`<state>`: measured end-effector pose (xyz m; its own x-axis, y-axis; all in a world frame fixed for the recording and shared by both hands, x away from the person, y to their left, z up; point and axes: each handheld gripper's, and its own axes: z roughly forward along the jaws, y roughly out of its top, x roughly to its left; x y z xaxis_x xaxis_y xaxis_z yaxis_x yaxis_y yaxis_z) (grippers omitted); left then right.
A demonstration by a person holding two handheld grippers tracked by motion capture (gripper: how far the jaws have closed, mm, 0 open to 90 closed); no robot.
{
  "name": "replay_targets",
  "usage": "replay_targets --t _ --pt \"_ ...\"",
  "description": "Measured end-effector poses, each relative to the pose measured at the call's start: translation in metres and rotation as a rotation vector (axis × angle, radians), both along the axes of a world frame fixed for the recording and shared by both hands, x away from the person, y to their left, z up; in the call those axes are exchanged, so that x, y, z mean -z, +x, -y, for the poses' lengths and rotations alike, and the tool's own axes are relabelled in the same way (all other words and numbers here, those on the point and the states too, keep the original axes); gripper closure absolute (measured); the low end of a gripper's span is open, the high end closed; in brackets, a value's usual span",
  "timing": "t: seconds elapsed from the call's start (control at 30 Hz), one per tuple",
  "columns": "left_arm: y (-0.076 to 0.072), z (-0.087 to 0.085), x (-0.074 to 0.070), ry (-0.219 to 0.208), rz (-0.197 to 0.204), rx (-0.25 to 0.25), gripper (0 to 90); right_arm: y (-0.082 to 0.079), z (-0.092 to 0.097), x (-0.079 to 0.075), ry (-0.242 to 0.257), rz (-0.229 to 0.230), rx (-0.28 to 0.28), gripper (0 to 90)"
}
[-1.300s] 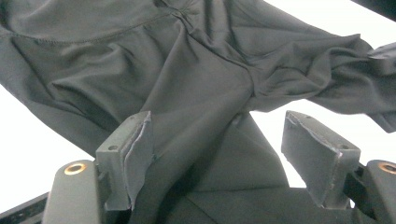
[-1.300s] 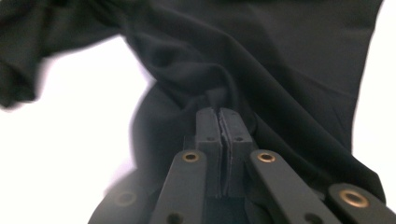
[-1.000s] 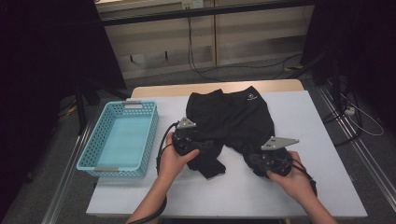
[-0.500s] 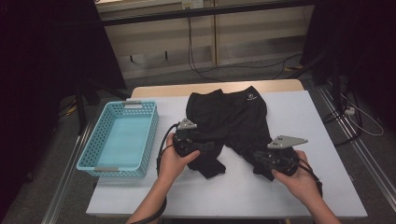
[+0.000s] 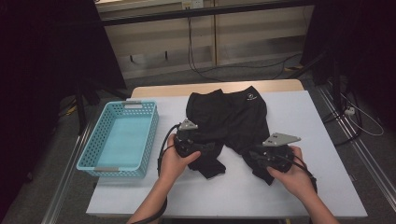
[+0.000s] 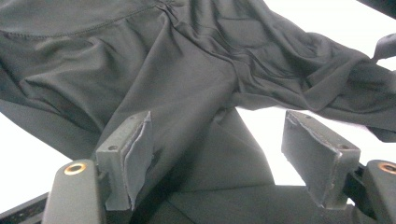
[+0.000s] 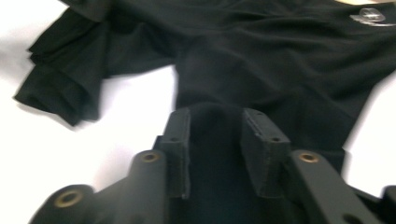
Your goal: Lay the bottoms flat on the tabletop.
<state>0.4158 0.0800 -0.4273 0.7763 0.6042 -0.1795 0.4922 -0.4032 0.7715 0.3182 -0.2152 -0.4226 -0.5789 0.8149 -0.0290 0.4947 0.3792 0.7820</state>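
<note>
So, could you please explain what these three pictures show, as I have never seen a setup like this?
A person sits at a white table and holds a hand-held two-jaw gripper in each hand; there is no robot arm. One picture is taken from a fixed camera above, looking down on the table. The other two come from small cameras riding on the grippers, looking along their black jaws. On the table lie black shorts and, to the left, a light blue basket. The left gripper has its jaws wide apart over one leg of the shorts, gripping nothing. The right gripper has just been opening its jaws; dark fabric lies between them, apparently no longer pinched.
</note>
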Motion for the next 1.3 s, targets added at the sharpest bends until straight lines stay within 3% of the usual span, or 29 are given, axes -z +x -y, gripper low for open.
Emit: replay_targets --t 0.13,0.33,0.57,0.77,0.97,1.13,1.2,1.3 --pt "-0.001 -0.002 -0.002 -0.009 0.003 -0.002 25.7 0.009 -0.014 0.013 -0.031 -0.036 -0.024 64.5" --pt "-0.001 -0.004 -0.002 -0.013 -0.001 -0.007 25.6 0.019 -0.015 0.025 -0.068 -0.072 -0.007 69.8" --pt "-0.001 -0.005 -0.001 -0.008 0.003 -0.011 25.4 0.022 -0.013 0.029 -0.066 -0.09 0.008 83.4" --pt "-0.003 -0.001 -0.002 -0.003 0.016 -0.001 23.5 0.017 -0.014 0.023 -0.041 -0.089 0.011 86.3" --pt "-0.004 0.001 -0.006 -0.008 0.035 0.002 18.6 0.006 -0.022 0.011 -0.023 -0.053 0.002 86.3" --pt "-0.005 0.004 -0.004 -0.001 0.036 0.015 15.4 -0.003 -0.035 0.004 0.023 -0.056 -0.057 85.8" --pt "-0.005 0.005 -0.002 0.006 0.031 0.02 14.6 -0.005 -0.038 0.005 0.016 -0.058 -0.073 80.4" --pt "-0.006 0.007 -0.001 0.007 0.024 0.027 14.6 -0.005 -0.034 0.007 0.053 -0.068 -0.069 67.0"
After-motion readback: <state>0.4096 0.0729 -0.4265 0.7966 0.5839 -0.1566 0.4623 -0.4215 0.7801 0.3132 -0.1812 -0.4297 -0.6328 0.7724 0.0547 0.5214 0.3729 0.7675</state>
